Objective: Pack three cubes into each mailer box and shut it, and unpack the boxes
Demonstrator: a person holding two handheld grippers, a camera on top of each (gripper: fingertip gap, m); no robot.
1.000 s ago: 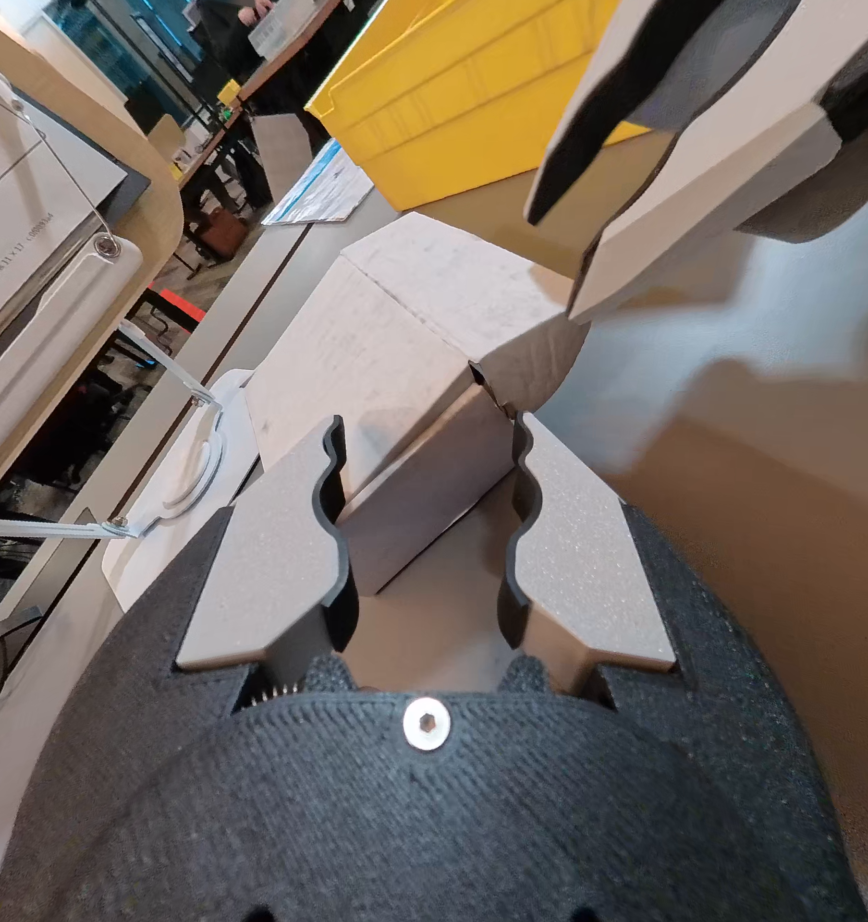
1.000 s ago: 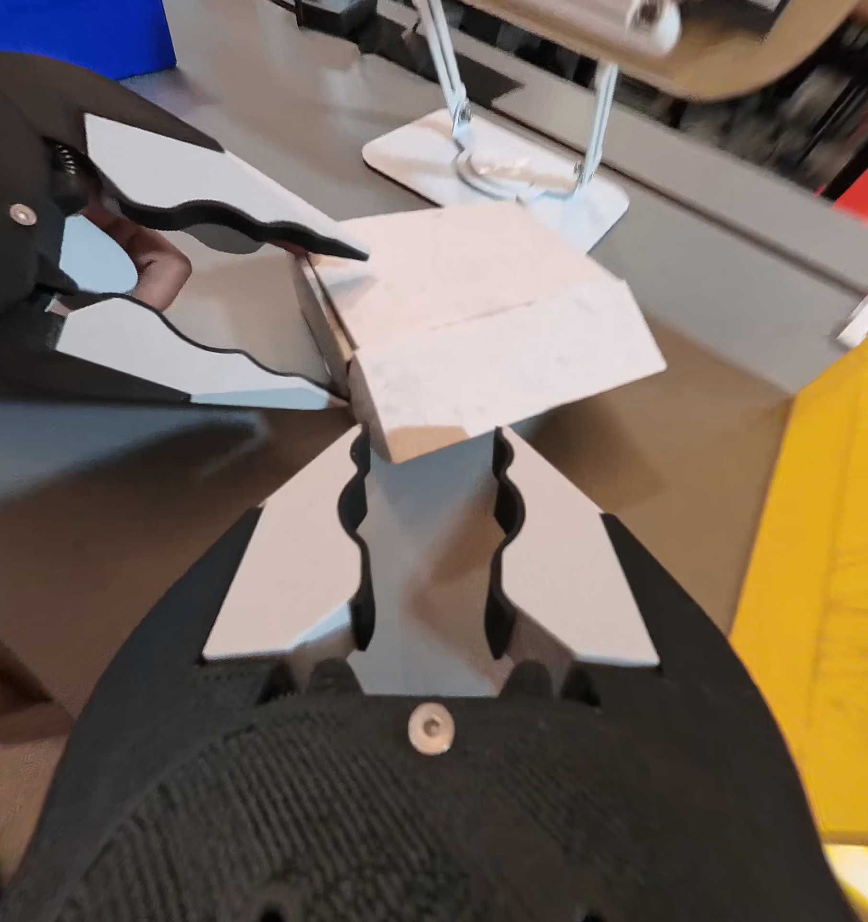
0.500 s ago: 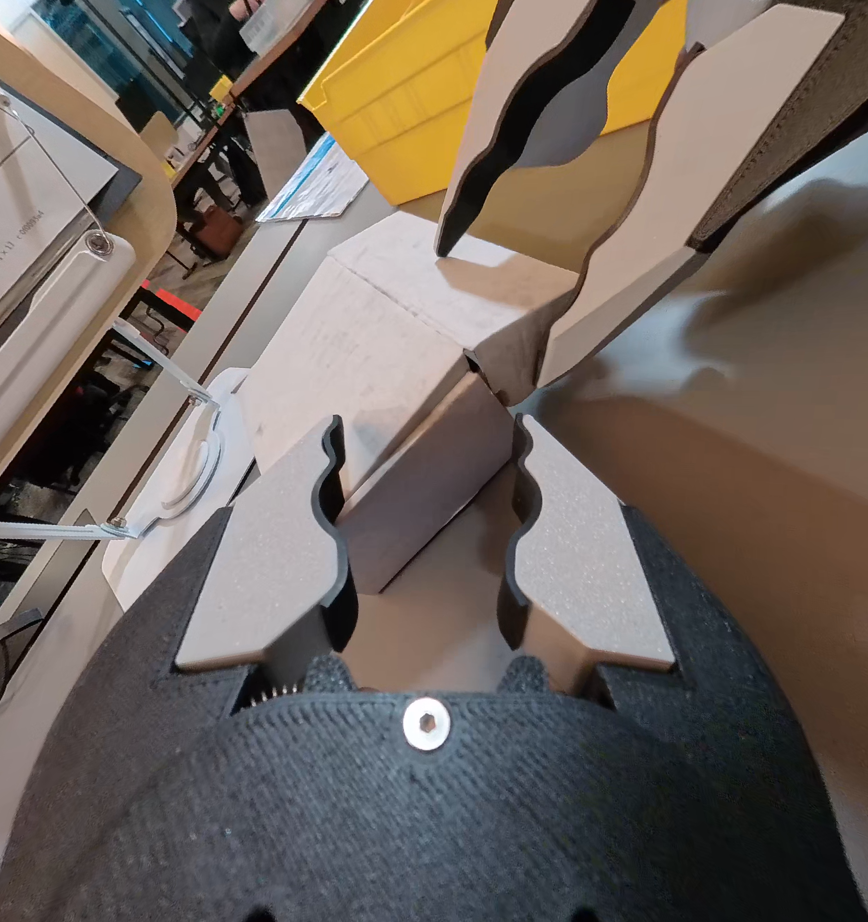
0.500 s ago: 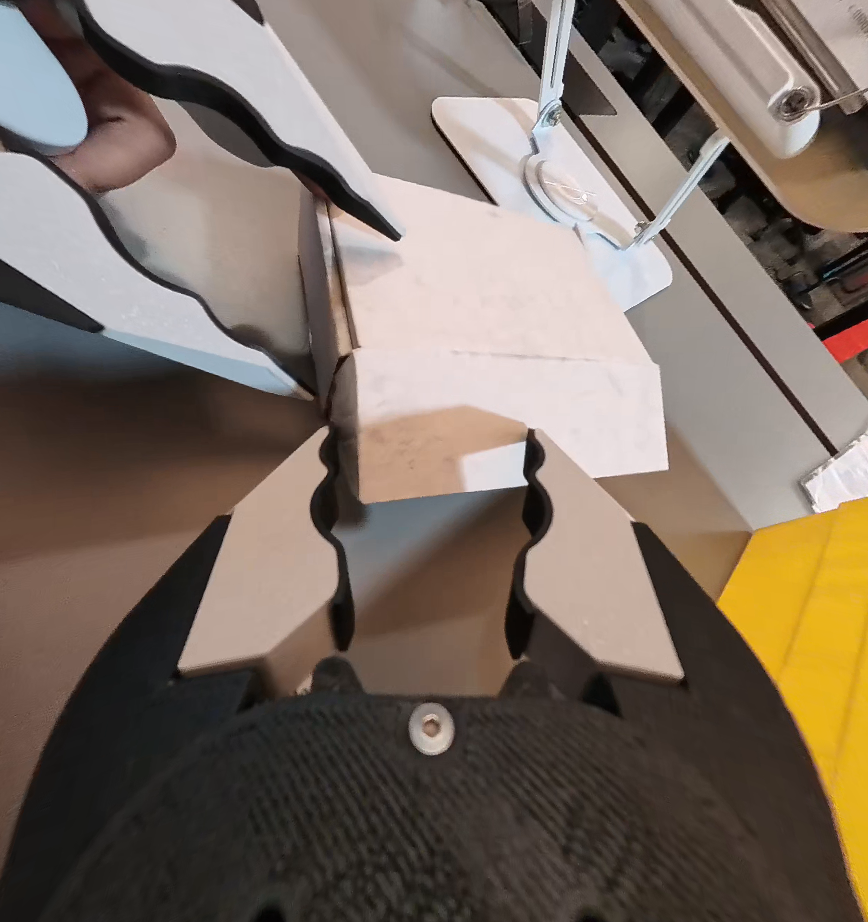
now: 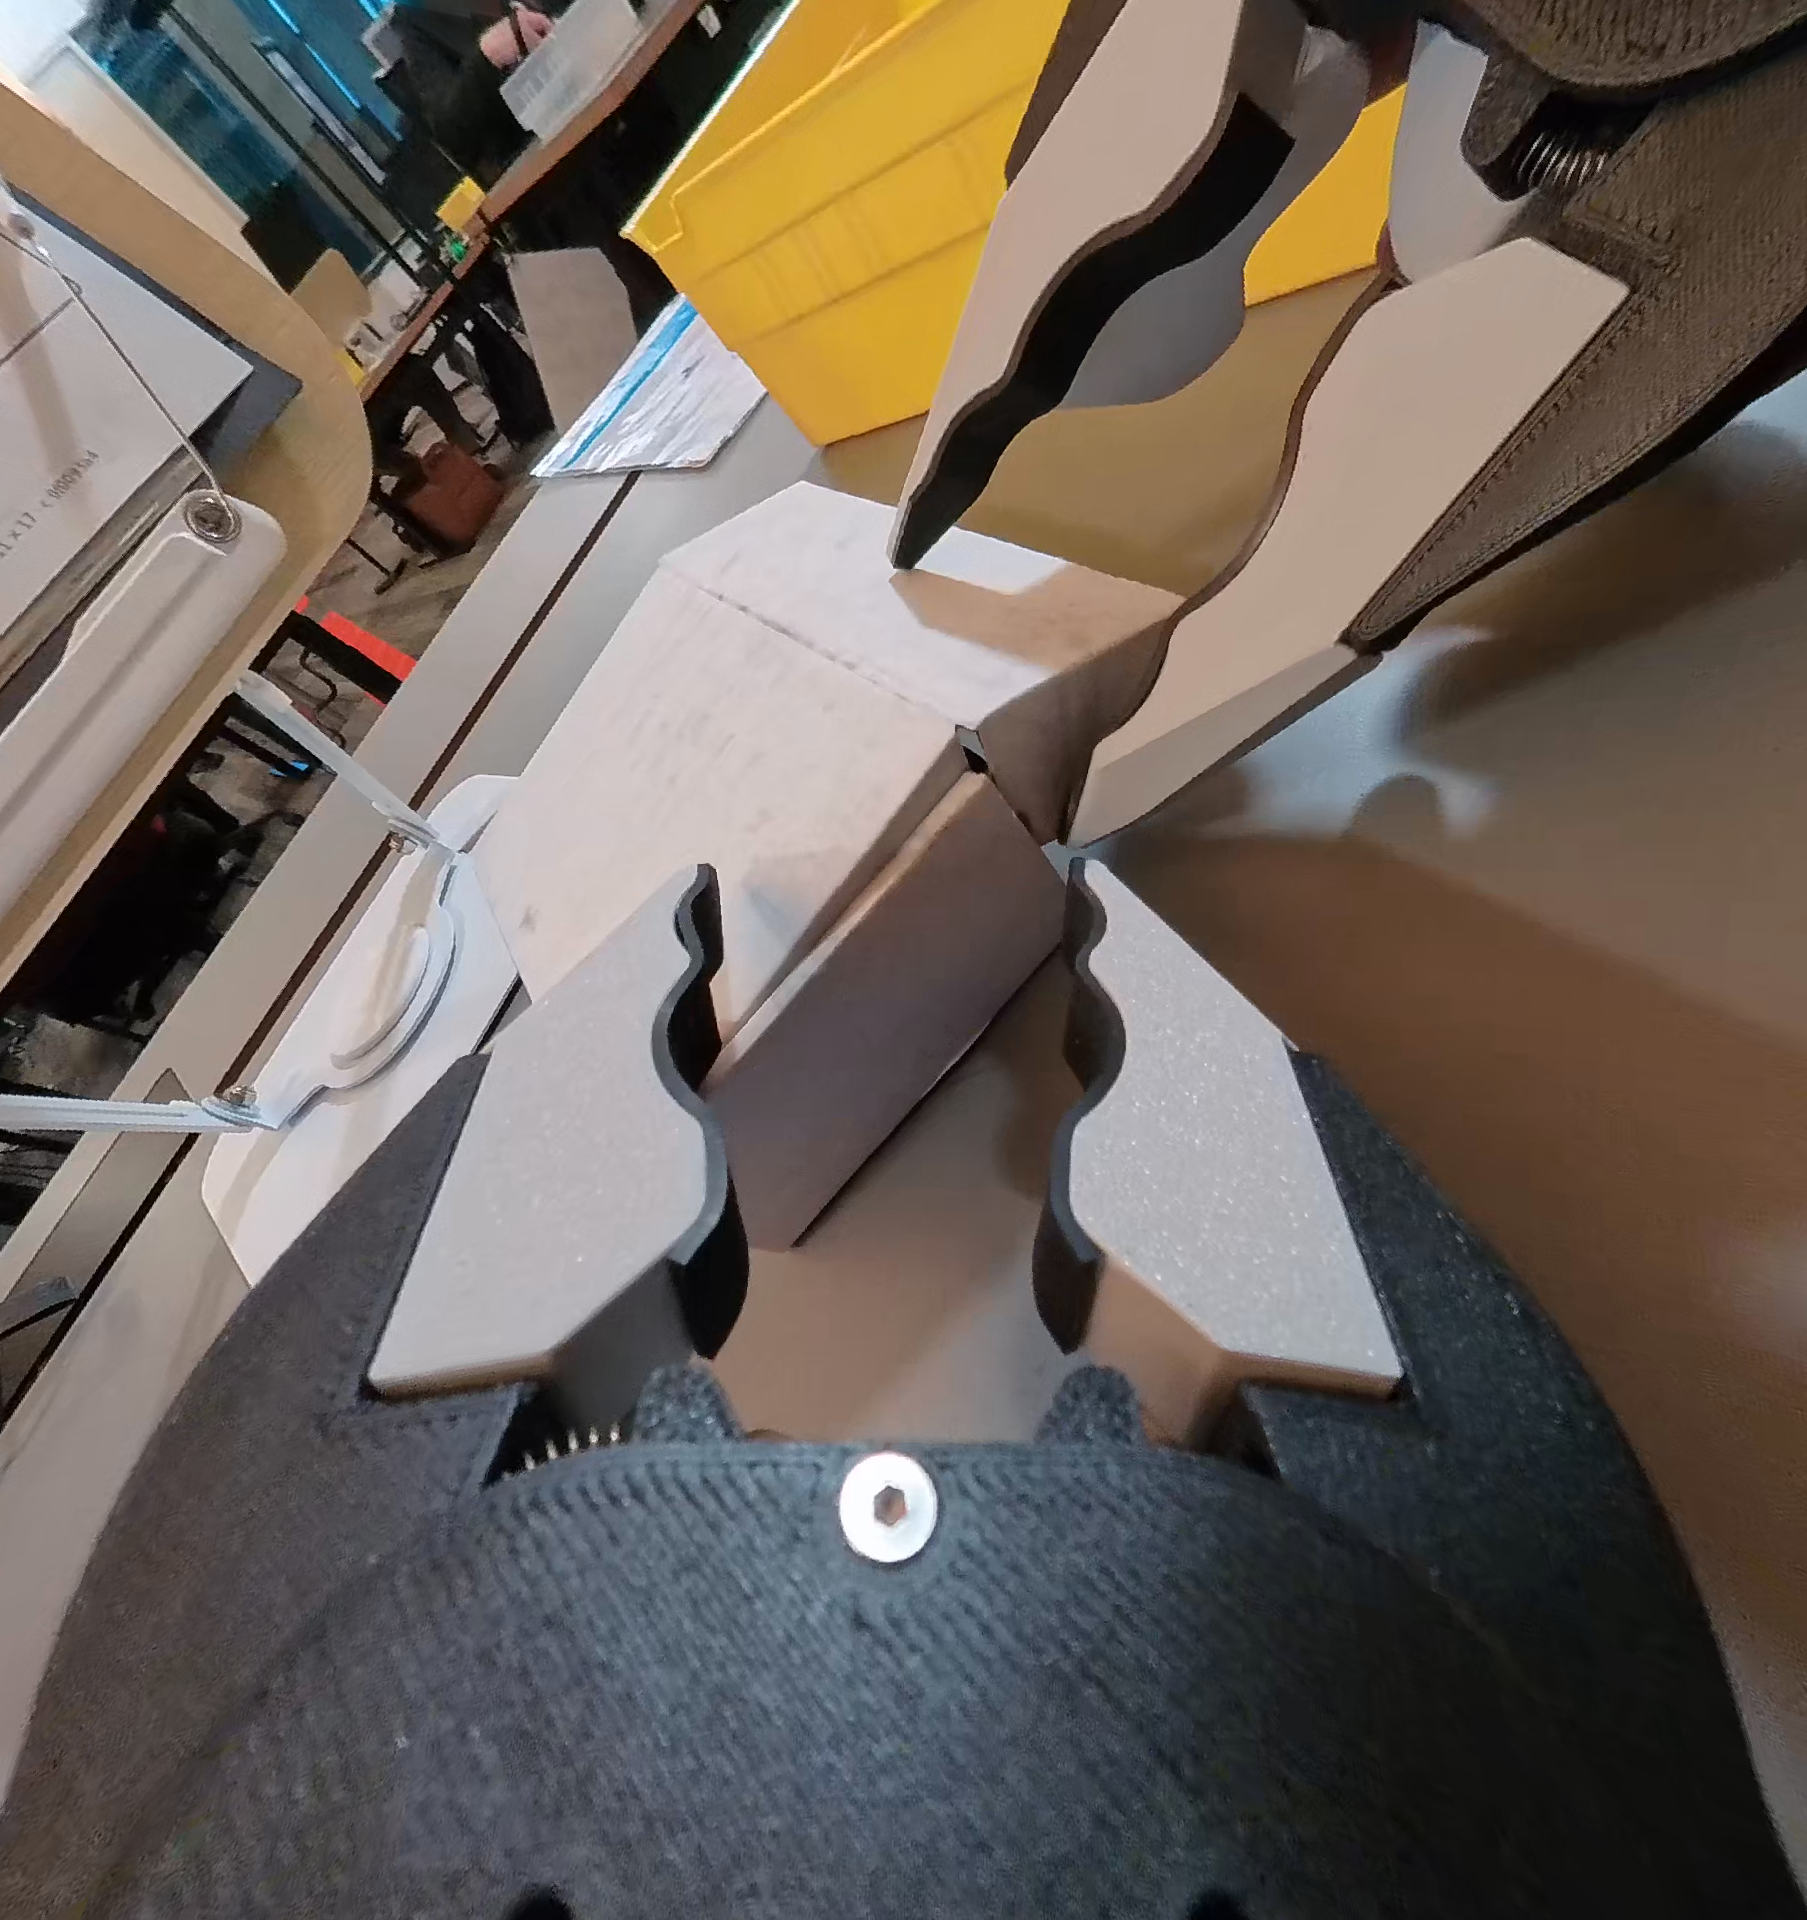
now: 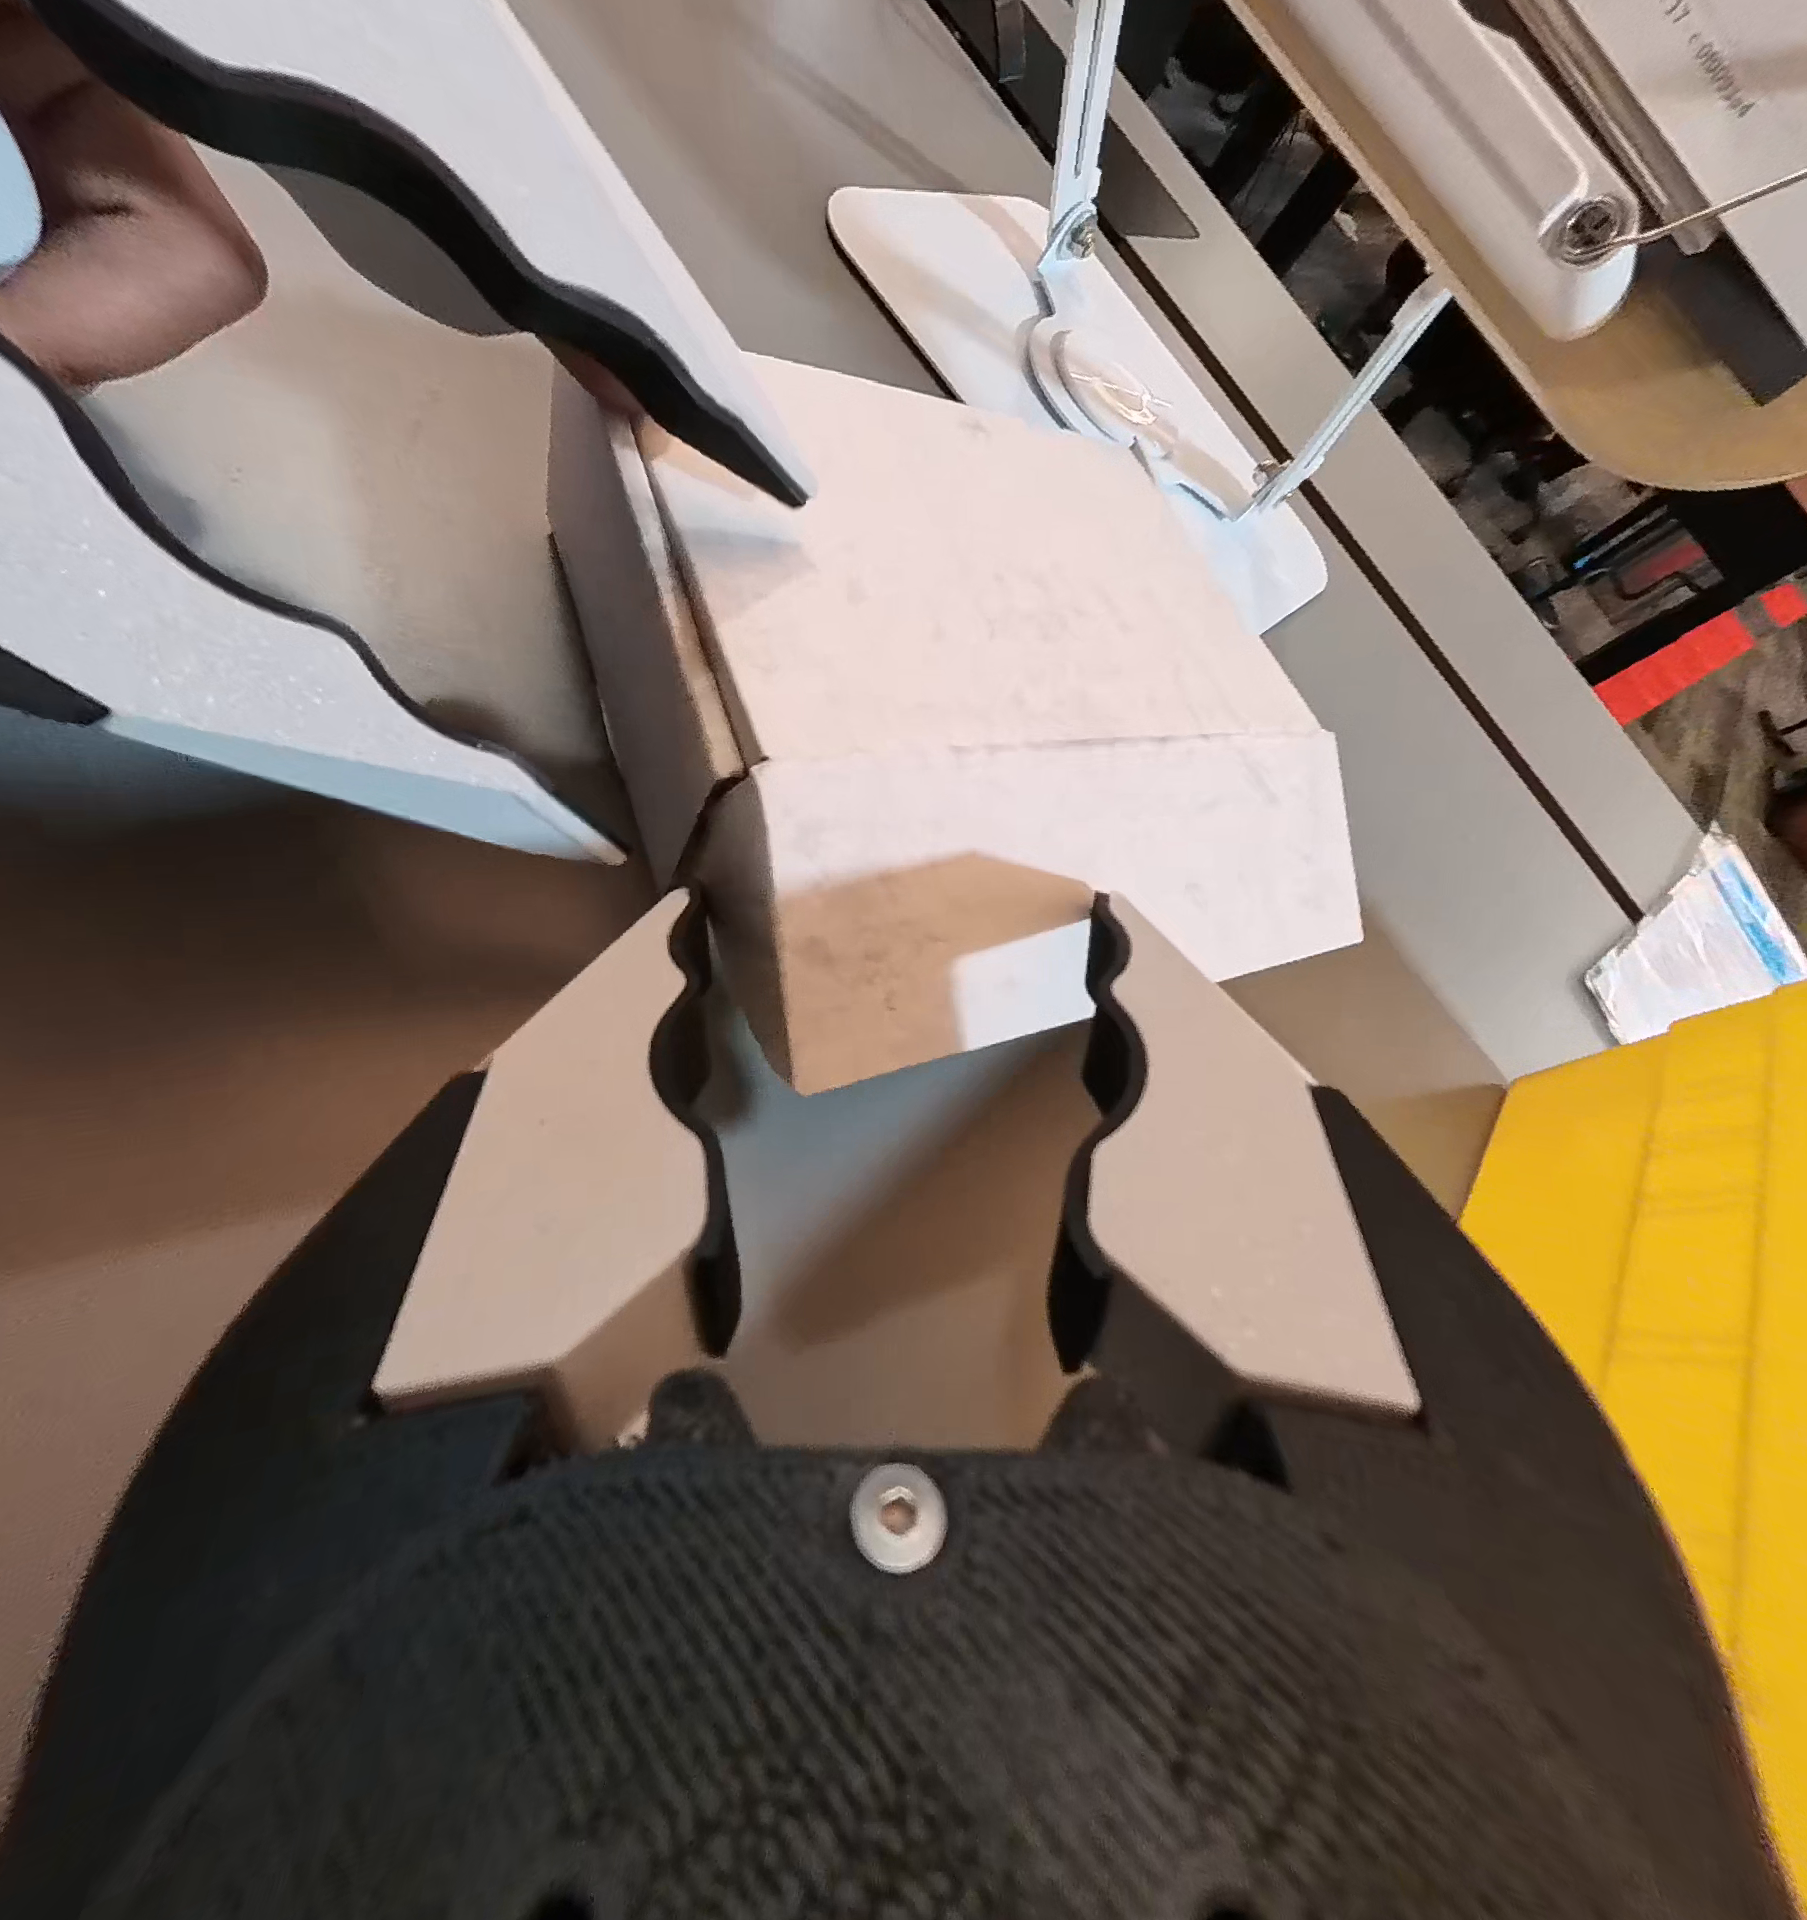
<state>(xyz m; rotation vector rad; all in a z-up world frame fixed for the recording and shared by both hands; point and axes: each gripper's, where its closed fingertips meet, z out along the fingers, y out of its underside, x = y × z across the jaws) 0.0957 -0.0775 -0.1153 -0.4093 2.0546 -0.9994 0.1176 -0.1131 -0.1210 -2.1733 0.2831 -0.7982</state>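
Left wrist view shows our white mailer box (image 5: 774,727) mid-frame on the brown table (image 5: 1501,1039) — light, stiff card, best held by its side walls. Both our left gripper (image 5: 894,935) and right gripper (image 6: 894,935) gape wide, holding nothing.

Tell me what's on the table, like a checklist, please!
Surface: brown table, grey strip along its far edge.
Job's things: white mailer box, lid down; cubes not seen.
Clutter: yellow bin, white lamp base, plastic-wrapped papers.
Grippers: left gripper open, at the box's end; right gripper open, at the box's front flap.
Cables: nothing seen.
Surroundings: wooden desk with papers, person in the background.
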